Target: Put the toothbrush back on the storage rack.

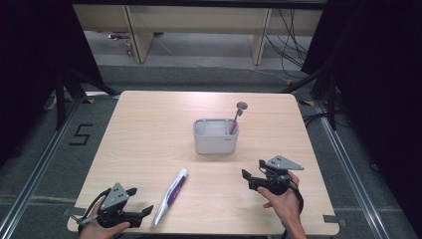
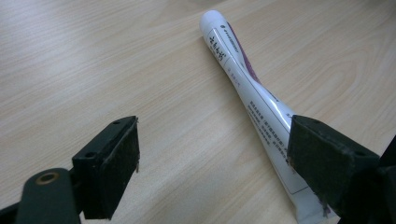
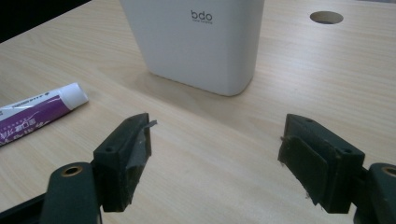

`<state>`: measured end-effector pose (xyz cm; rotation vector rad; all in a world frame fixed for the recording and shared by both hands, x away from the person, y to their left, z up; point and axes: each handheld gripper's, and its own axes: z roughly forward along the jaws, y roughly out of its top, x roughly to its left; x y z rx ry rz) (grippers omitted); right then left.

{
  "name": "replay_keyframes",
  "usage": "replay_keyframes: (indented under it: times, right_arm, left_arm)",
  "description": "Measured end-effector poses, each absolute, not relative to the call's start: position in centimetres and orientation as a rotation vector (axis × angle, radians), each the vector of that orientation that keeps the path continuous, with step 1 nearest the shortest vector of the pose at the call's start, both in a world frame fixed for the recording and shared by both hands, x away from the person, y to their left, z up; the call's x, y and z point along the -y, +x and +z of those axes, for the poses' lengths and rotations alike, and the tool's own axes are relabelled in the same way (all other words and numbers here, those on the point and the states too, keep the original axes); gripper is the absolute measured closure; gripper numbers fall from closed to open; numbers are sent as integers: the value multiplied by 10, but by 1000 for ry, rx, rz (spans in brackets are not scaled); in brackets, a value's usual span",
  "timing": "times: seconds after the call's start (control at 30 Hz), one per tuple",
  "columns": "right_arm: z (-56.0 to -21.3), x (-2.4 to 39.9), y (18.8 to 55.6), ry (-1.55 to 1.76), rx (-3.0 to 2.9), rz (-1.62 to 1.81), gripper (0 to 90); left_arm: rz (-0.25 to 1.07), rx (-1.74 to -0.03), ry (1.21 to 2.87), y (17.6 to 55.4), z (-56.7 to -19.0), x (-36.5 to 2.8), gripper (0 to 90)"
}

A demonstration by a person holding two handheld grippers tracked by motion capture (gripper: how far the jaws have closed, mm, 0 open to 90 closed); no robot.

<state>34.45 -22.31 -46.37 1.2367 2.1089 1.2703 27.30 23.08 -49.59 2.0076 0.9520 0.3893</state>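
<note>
My left claw (image 1: 142, 211) sits wide and empty beside the tube (image 1: 170, 195), its far pad just past the tube's crimped end (image 2: 299, 196). My right claw (image 1: 252, 172) is also wide, with nothing between the pads, aimed at the bin (image 1: 215, 142). The tube lies flat on the table (image 1: 149, 134), in front of the bin and well apart from it; a brush (image 1: 237, 115) stands in the bin's right corner. I judge the brush is done and the tube is next: I must slide the left claw across the tube and close.
</note>
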Motion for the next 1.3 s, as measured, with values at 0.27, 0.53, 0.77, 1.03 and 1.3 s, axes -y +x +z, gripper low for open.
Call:
replay_keyframes:
  times: [0.27, 0.53, 0.77, 1.03, 1.3]
  right_arm:
    - [-472, 222, 327, 1272, -2129, 1275, 250]
    - [-475, 227, 317, 1252, -2133, 1254, 216]
    - [-479, 230, 307, 1270, -2127, 1250, 211]
    - [-482, 230, 298, 1220, -2127, 1258, 220]
    - [-482, 234, 288, 1237, -2129, 1284, 222]
  left_arm:
    - [399, -955, 2012, 273, -495, -231, 165]
    - [401, -953, 2013, 272, -495, -231, 165]
    - [399, -953, 2004, 273, -495, -231, 165]
    - [404, -930, 2051, 273, -494, -235, 165]
    - [395, -952, 2011, 273, -496, -231, 165]
